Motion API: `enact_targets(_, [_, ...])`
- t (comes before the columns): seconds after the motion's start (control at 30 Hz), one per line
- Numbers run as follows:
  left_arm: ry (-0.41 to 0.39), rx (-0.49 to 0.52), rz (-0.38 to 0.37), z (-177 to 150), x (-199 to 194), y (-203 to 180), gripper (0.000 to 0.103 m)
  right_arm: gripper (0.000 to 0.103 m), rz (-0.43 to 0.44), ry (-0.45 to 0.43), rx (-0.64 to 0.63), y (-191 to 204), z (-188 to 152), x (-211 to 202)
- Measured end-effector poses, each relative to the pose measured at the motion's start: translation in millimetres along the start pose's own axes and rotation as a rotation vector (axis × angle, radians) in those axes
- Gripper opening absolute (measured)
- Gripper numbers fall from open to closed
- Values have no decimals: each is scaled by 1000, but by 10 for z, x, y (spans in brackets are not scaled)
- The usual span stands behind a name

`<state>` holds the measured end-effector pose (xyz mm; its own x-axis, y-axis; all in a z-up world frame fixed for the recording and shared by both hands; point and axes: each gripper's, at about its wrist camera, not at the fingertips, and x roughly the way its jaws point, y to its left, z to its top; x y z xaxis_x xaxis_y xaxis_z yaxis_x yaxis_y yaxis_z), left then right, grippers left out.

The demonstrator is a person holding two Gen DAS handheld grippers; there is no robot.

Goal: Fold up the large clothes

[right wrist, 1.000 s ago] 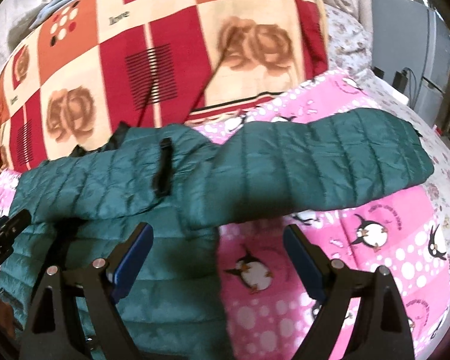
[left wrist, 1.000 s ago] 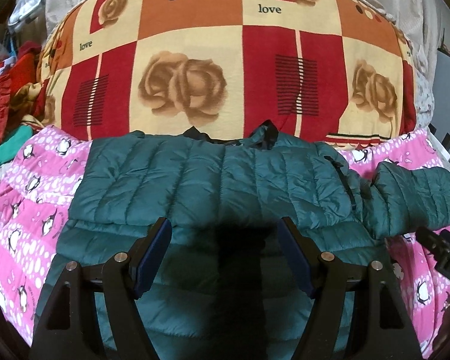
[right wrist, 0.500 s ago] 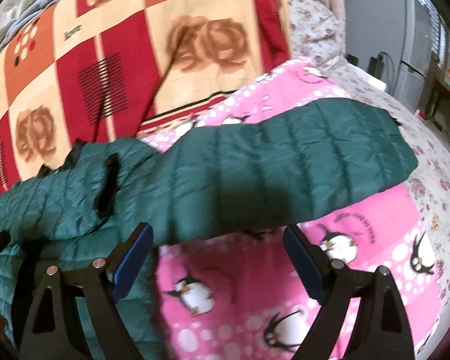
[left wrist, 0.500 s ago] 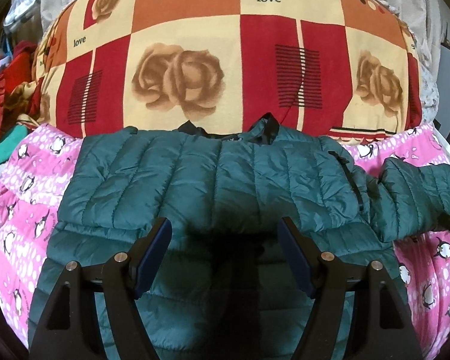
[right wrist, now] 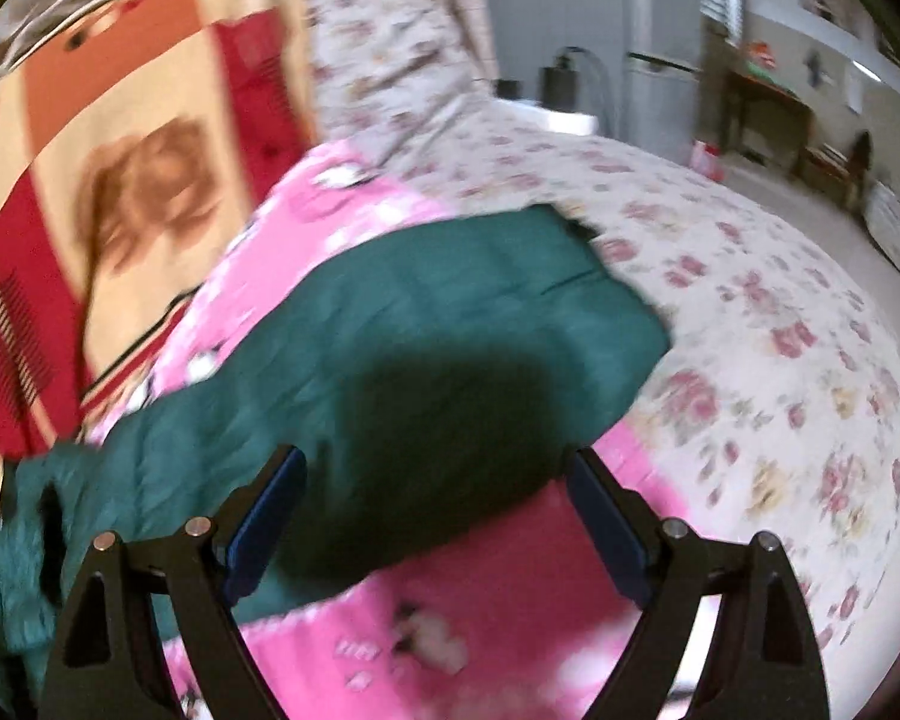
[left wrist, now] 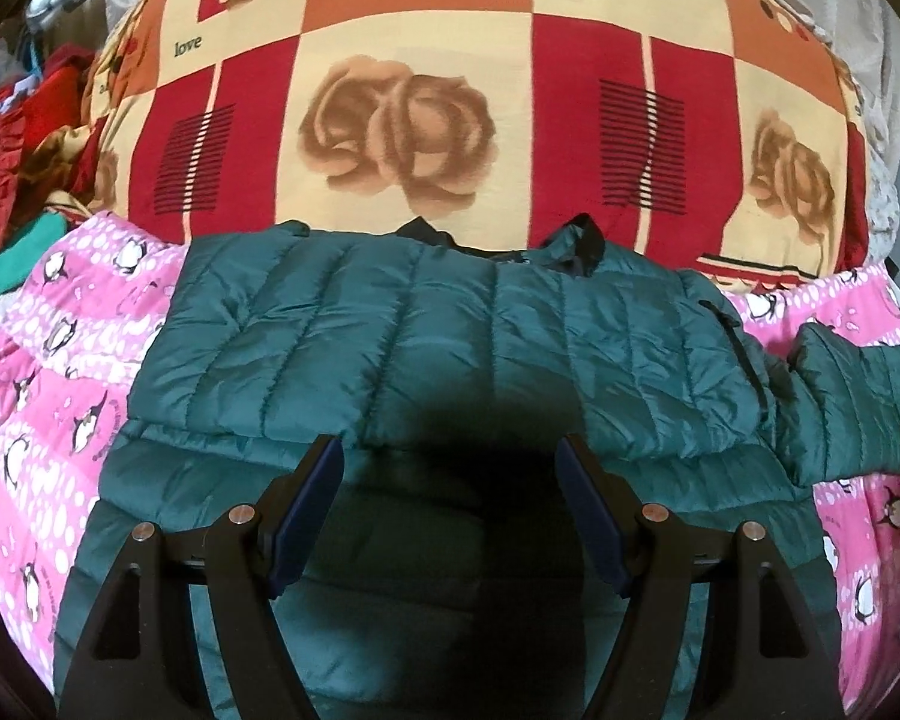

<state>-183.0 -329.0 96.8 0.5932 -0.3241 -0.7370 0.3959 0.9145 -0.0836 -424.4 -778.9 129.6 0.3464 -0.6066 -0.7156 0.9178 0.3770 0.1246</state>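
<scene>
A dark green quilted puffer jacket (left wrist: 438, 360) lies flat on a pink penguin-print blanket (left wrist: 48, 360). Its left sleeve is folded across the chest. Its right sleeve (right wrist: 450, 324) stretches out to the right, its cuff at the blanket's edge. My left gripper (left wrist: 450, 480) is open and empty, just above the jacket's lower body. My right gripper (right wrist: 435, 498) is open and empty, hovering over the outstretched sleeve; that view is motion-blurred.
A large red, orange and cream rose-print quilt bundle (left wrist: 450, 108) stands behind the jacket collar. Piled red and green clothes (left wrist: 12, 168) lie at far left. A floral bedsheet (right wrist: 750, 312) lies right of the blanket, with furniture (right wrist: 768, 108) beyond.
My right gripper has swung right along the outstretched sleeve toward its cuff. My left gripper has moved slightly forward over the jacket body. Both stay open.
</scene>
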Motion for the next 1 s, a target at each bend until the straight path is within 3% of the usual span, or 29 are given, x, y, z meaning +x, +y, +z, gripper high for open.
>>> enact_targets(0.17, [16,13,11,-32,55,29,50,92,45,65,136,-284,168,354])
enact_targets(0.23, [19,24,15,-34,60,41,50,92,62,37,145,-299,163,391])
enact_targets(0.3, [13,32,20,-20,44,69,50,74,59,3,94,-237,182,358])
enact_targets(0.37, [0,31,27,5,16,109,50,37,80,-24,47,-173,212,272])
enact_targets(0.43, [-12,22,33,36,-19,173,50,23,114,-67,35,-141,218,83])
enact_targets(0.63, [-32,-6,48,98,-89,363,50,17,340,-168,-53,151,201,-523])
enact_targets(0.77, [-36,-24,64,119,-128,491,50,16,466,-143,-114,553,68,-740])
enact_targets(1.0, [-59,-19,116,150,-219,723,50,15,603,-61,-266,1486,-293,-862])
